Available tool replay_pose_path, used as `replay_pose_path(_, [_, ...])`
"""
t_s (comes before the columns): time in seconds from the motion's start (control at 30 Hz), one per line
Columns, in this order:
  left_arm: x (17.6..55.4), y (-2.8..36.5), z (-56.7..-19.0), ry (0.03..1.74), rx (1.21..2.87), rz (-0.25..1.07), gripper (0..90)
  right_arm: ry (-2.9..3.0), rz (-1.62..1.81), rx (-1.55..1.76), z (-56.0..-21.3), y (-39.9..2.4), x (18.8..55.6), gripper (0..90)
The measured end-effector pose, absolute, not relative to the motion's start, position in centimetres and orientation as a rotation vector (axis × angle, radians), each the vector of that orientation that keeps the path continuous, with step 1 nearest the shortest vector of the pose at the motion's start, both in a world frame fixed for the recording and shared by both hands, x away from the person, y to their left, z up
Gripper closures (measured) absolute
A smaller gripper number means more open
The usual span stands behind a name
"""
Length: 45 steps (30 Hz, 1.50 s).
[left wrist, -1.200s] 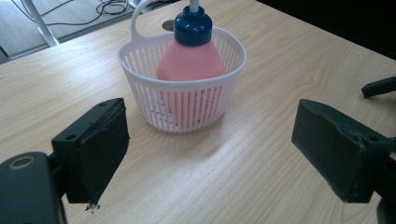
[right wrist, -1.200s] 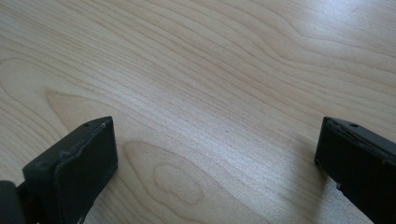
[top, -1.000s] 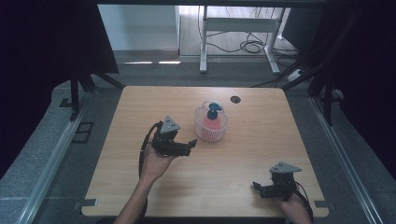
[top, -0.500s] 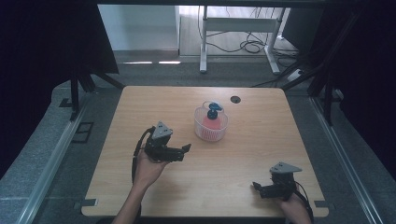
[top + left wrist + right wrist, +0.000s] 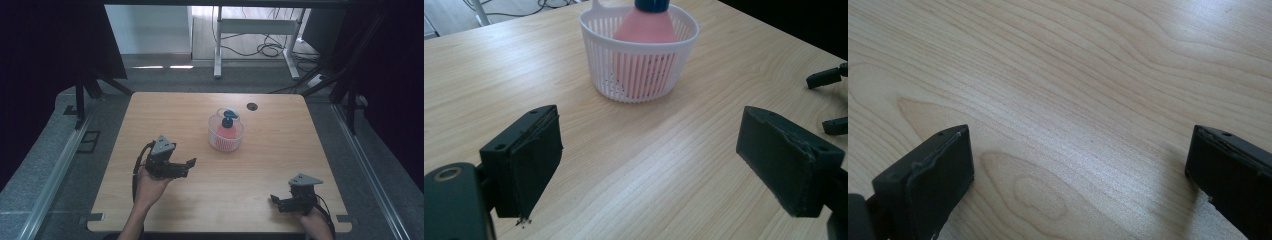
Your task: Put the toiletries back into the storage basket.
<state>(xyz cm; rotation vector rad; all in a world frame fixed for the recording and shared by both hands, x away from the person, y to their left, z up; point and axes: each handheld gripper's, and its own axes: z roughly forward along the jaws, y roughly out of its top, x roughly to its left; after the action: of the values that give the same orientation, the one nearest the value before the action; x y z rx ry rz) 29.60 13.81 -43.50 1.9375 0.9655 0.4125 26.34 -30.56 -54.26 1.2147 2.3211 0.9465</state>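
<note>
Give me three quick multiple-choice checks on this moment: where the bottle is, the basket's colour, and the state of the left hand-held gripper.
1. Where is the pink bottle?
A. lying on the bare table
B. standing inside the basket
C. between the right hand-held gripper's jaws

2. What colour is the basket?
A. white
B. green
C. black

3. How is the left hand-held gripper?
A. shut on the bottle
B. shut on the basket rim
C. open, holding nothing

Key: 1 B, the left gripper view shows the bottle upright behind the basket's slats. 2 A, the slatted wall is white in both views. 3 C, its jaws stand wide apart over bare wooden table, short of the basket.
</note>
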Motion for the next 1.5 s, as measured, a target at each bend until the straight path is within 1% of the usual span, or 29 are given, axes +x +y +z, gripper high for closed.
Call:
replay_pose_path(0.73, [27.2,16.9,-44.5,1.025,1.907,0.426,11.0,2.319,0.946,1.217,-54.3,-30.5,26.3,0.0])
replay_pose_path(1.5, [24.8,19.3,-46.8,1.069,1.891,0.420,11.0,2.316,0.945,1.223,-54.3,-30.5,26.3,0.0])
